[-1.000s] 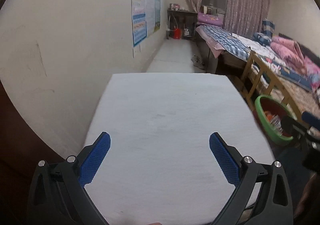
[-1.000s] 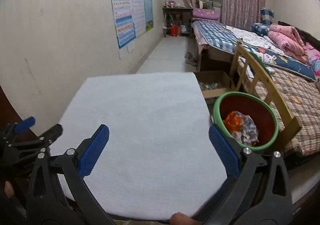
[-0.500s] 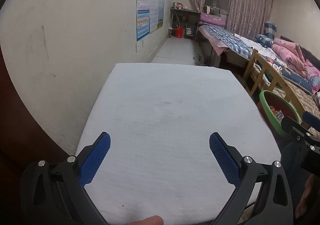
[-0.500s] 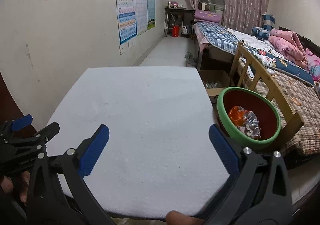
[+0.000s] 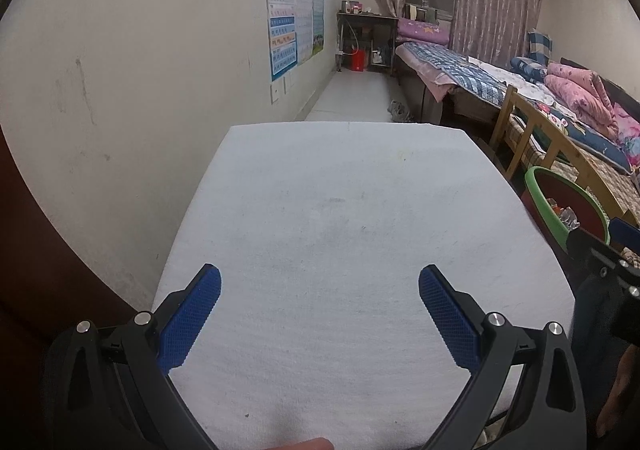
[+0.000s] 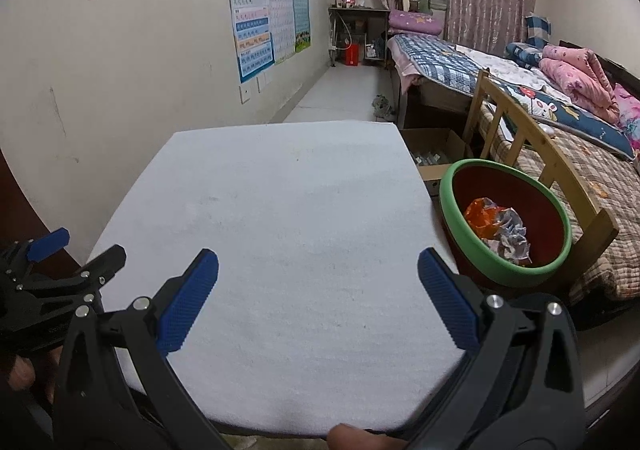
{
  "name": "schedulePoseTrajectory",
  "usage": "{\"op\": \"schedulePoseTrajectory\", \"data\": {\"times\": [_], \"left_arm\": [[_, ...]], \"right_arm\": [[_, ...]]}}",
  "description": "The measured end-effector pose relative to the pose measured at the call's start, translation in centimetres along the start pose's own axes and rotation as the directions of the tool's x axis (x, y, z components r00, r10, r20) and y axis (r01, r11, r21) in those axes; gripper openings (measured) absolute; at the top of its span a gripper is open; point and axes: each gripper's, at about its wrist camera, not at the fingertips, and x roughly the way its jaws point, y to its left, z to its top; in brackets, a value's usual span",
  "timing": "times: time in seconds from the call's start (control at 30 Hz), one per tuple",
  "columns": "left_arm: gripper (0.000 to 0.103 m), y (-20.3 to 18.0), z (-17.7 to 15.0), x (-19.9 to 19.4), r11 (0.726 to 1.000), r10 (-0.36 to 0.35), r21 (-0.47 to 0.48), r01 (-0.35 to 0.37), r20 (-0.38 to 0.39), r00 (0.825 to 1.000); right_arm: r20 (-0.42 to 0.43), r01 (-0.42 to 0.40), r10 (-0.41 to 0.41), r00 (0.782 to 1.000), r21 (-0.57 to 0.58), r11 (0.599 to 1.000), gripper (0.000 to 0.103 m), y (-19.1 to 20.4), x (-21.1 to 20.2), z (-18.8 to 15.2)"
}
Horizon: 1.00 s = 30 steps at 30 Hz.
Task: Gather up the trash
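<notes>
here, table (image 6: 280, 210) edge beside bin (image 6: 452, 202)

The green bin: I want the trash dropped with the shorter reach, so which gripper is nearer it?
Right. The right gripper hangs over the table's near edge, right beside the green bin. The left gripper is further left, the bin off past the table's right edge.

Bin (image 5: 538, 190): right part hidden by right hand-held gripper (image 5: 608, 250) in left view; contents mostly unseen there. Box (image 6: 434, 154): partly behind surface (image 6: 280, 210) and bin (contents too small to tell). Posters (image 6: 252, 18): text illegible. Far desk (image 6: 358, 30): items indistinct.
</notes>
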Motion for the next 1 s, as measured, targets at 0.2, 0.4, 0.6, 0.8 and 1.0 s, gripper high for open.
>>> {"op": "schedulePoseTrajectory", "data": {"times": [0.2, 0.4, 0.6, 0.8, 1.0], "left_arm": [[0.095, -0.14, -0.07, -0.21, 1.0, -0.003, 0.004, 0.003, 0.009, 1.0], [0.095, -0.25, -0.02, -0.13, 1.0, -0.001, 0.004, 0.001, 0.008, 1.0], [0.095, -0.27, 0.08, -0.03, 1.0, -0.001, 0.002, 0.001, 0.012, 1.0], [0.095, -0.36, 0.22, -0.23, 1.0, -0.003, 0.003, 0.003, 0.029, 1.0], [0.095, -0.38, 0.25, -0.48, 1.0, -0.004, 0.0, 0.004, 0.04, 0.999]], "right_arm": [[0.007, 0.002, -0.002, 1.0, 0.026, 1.0, 0.098, -0.57, 0.05, 0.05], [-0.004, 0.002, -0.002, 1.0, 0.023, 1.0, 0.098, -0.51, 0.36, -0.02], [-0.002, 0.001, -0.001, 1.0, 0.019, 1.0, 0.098, -0.36, 0.36, 0.04], [0.008, 0.003, -0.003, 1.0, 0.01, 1.0, 0.098, -0.03, 0.22, 0.18], [0.019, 0.006, -0.006, 1.0, 0.005, 1.0, 0.098, 0.05, 0.02, 0.23]]}}
